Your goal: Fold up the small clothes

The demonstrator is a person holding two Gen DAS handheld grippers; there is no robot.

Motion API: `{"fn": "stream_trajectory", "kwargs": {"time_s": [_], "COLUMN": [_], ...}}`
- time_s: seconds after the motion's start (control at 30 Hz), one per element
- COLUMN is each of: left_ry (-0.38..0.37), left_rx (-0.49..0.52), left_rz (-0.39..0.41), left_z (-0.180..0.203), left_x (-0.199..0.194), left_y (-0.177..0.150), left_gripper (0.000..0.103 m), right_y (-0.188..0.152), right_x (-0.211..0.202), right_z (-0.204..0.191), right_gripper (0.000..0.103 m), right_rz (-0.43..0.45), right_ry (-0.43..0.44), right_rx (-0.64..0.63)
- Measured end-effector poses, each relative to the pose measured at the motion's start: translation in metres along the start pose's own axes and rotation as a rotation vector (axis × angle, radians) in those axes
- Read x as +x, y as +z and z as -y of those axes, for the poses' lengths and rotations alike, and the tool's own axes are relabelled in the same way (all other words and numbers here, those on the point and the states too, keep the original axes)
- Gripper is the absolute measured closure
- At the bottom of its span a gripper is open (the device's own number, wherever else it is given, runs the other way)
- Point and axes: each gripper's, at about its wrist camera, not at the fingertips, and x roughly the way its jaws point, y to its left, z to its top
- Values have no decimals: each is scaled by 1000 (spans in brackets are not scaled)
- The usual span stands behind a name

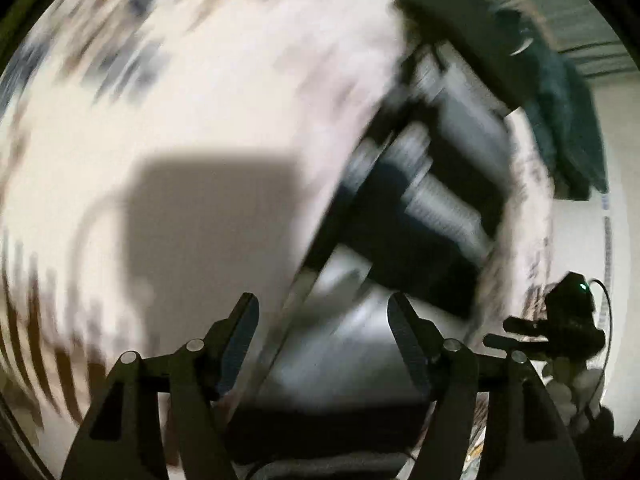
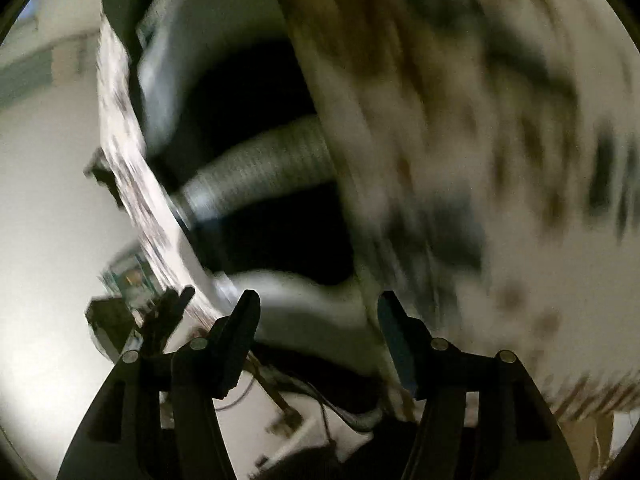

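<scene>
Both tongs apart and empty, left tongs [image 1: 323, 316], right tongs [image 2: 319, 312], ribbed hose [image 2: 260, 160] sharp only in right view, patterned cloth [image 1: 200, 80] blurred.

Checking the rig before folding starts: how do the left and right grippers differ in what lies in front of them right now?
The left gripper has the blurred patterned cloth on its left side, while the right gripper has it on its right. The left view shows a boxy shadow on the cloth; the right view shows none. Both are open, hold nothing, and face the ribbed grey hose.
</scene>
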Motion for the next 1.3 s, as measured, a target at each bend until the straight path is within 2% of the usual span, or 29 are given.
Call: {"fn": "stream_trajectory", "kwargs": {"time_s": [0.07,0.17,0.3,0.33,0.37,0.4,0.43,0.47,0.53,0.63,0.7,0.77,0.9,1.07,1.1,1.17,1.2,1.27,1.3], "left_ry": [16,69,106,114,117,120,117,100,75,33,14,23,37,23,23,12,13,-43,-76], "left_rx": [-38,-10,33,46,62,84,95,102,113,153,173,181,167,200,208,211,217,235,234], "left_rz": [-32,-62,-49,-30,-16,-7,-5,9,46,83,67,40,3,-34,-39,-60,-47,-5,27], "left_z": [-15,-20,-20,-21,-20,-20,-23,-25,-29,-27,-30,-37,-56,-54,-46,-34,-24,-7,3], "left_x": [5,9,9,7,6,6,4,0,-14,-39,-44,-37,-16,-20,-22,-28,-32,-40,-42], "left_y": [-32,-73,-98,-102,-104,-106,-108,-110,-112,-118,-116,-113,-110,-114,-112,-100,-89,-66,-48], "left_gripper": [38,39,41,47,59,91,94,95,96,97,98,98,98,98,97,95,91,68,46], "right_y": [-37,-89,-144,-155,-163,-171,-180,-185,-194,-204,-211,-213,-215,-210,-206,-197,-194,-190,-188], "right_x": [29,57,86,95,99,101,116,118,115,114,115,119,154,170,177,170,164,149,139], "right_z": [10,27,39,41,44,50,44,44,48,38,25,23,19,10,6,4,2,2,1], "right_gripper": [40,40,40,40,40,43,58,79,87,89,90,90,91,91,90,79,75,53,50], "right_rz": [-32,-53,-33,-25,-18,-6,19,38,80,130,148,147,137,111,90,58,48,53,73], "right_ry": [-25,-35,-54,-58,-55,-57,-64,-75,-72,-91,-125,-155,-193,-207,-207,-180,-157,-97,-83], "right_rx": [9,36,45,49,53,56,57,54,70,50,20,13,46,46,38,47,57,75,80]}}
